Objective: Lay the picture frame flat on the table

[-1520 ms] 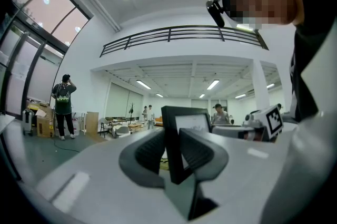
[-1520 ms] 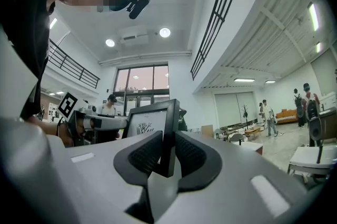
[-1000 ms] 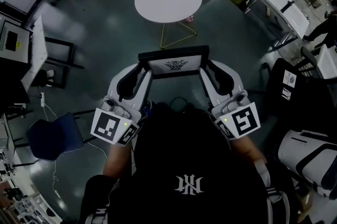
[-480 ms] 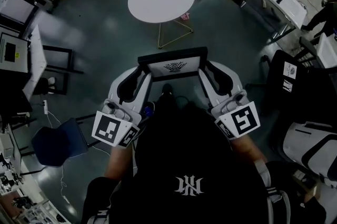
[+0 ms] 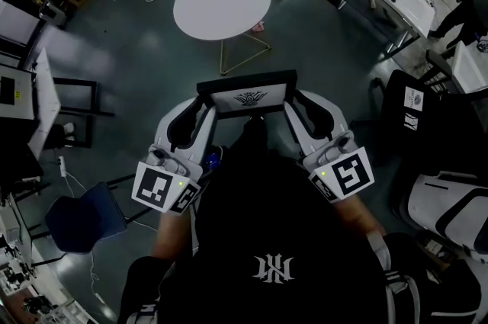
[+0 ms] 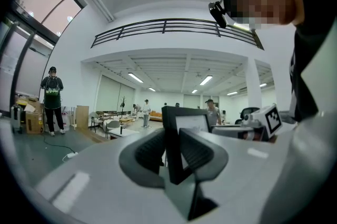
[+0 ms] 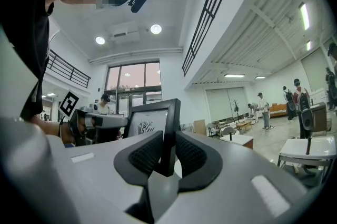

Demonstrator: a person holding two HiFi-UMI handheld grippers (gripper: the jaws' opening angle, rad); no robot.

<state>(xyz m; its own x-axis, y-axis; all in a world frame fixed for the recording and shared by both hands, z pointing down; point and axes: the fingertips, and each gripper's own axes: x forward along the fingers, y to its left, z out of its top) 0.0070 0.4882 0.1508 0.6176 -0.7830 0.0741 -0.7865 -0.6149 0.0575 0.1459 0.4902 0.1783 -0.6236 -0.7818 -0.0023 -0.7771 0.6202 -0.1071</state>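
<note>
While you're holding the picture frame (image 5: 248,95) up in front of your chest, it's in the air with just the dark floor (image 5: 137,71) below it, so it isn't lying flat on anything. Your left gripper (image 5: 204,105) is clamped on the frame's left edge and your right gripper (image 5: 293,103) on its right edge. In both gripper views the black frame bar sits pinched between the two ribbed pads, jaws squeezed onto it from either side. The frame is black with a white picture and a small dark design in the middle, and the picture side faces you in the head view. The round white table (image 5: 222,3) is out ahead of you, well apart from the frame. A blue chair (image 5: 76,212) sits off to your left.
</note>
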